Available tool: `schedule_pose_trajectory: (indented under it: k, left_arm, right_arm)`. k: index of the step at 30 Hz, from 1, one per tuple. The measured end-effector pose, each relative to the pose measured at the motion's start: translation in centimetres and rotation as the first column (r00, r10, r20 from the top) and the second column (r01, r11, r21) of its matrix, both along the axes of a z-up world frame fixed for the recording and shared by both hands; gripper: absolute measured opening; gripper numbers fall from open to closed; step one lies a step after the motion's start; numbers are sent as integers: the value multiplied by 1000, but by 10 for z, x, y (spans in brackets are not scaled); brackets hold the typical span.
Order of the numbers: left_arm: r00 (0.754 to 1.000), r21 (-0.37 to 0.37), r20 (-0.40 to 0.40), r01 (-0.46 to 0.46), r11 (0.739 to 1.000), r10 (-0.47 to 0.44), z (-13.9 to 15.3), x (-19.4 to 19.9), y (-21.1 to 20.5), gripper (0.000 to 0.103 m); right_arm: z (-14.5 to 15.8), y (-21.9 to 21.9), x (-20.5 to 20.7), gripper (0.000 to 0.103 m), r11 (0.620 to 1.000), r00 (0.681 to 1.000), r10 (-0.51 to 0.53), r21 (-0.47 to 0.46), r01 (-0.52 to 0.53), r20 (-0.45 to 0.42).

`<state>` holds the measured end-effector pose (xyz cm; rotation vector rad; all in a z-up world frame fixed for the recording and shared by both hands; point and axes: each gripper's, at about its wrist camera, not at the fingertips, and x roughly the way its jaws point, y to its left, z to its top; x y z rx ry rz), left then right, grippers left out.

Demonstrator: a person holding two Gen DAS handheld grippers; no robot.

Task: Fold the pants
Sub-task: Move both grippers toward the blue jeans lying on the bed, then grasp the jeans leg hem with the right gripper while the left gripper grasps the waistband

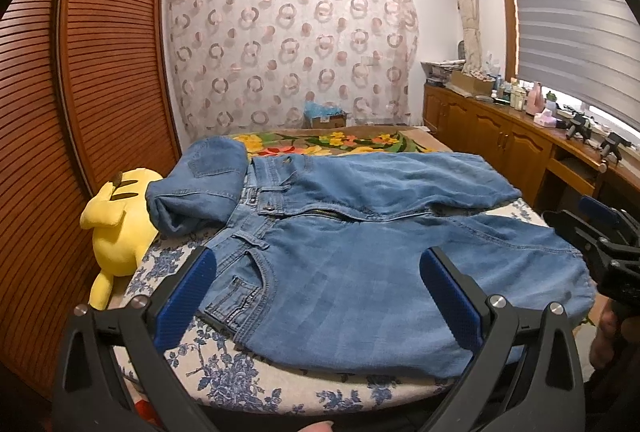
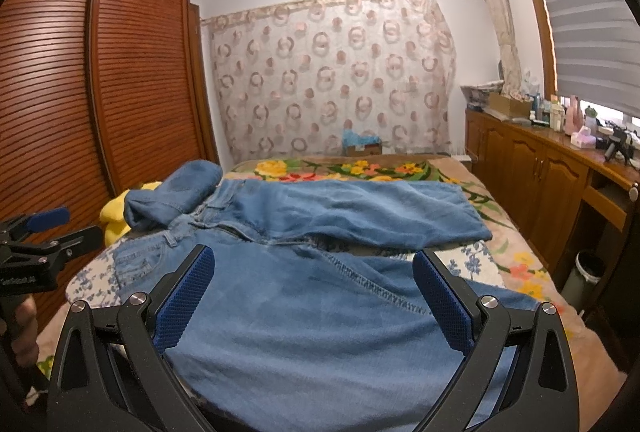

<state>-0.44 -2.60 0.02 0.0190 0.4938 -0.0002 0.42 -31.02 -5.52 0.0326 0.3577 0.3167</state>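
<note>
Two grippers, left (image 1: 320,292), right (image 2: 316,292), jaws spread, above jeans (image 1: 360,252)

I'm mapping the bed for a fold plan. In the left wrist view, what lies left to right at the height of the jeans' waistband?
yellow plush toy → rolled denim piece → jeans → right gripper

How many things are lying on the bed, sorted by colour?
Blue: 2, the spread-out jeans and a bundled denim piece by the waistband.
Yellow: 1, a plush toy at the bed's left edge.
Total: 3, not counting the bedding. Both grippers, left and right, hover open.
</note>
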Motion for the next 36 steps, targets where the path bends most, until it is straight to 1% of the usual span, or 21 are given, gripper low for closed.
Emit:
schedule_pose_trajectory:
  k: [2, 7, 10, 15, 19, 29, 32, 36]
  left_arm:
    - [1000, 3, -12, 2, 1000, -2, -6, 5, 4, 103]
    - [997, -5, -83, -7, 1000, 7, -22, 19, 19, 103]
    - [993, -30, -117, -1, 1000, -3, -32, 25, 34, 103]
    - [988, -41, -156, -5, 999, -1, -41, 31, 48, 103]
    - [986, -43, -167, -6, 999, -1, -46, 34, 59, 103]
    - [986, -48, -163, -31, 998, 23, -56, 38, 94, 103]
    - [985, -36, -170, -40, 999, 34, -61, 41, 103, 103]
    - [981, -41, -190, -59, 997, 50, -71, 47, 120, 103]
  right_arm:
    - [-2, -3, 1, 101, 1000, 1000, 0, -5, 0, -9]
    - [-13, -14, 4, 101, 1000, 999, -20, -19, 19, -36]
    - [-19, -25, 9, 101, 999, 997, -36, -21, 35, -62]
    - [-27, -41, 14, 101, 998, 993, -66, -30, 64, -94]
    - [-34, -52, 17, 101, 996, 991, -82, -39, 78, -107]
    - [-47, -66, 21, 101, 995, 985, -91, -58, 83, -144]
    - [-51, -69, 21, 101, 994, 984, -91, -67, 82, -154]
    - [-56, -74, 20, 101, 992, 981, -99, -90, 85, -168]
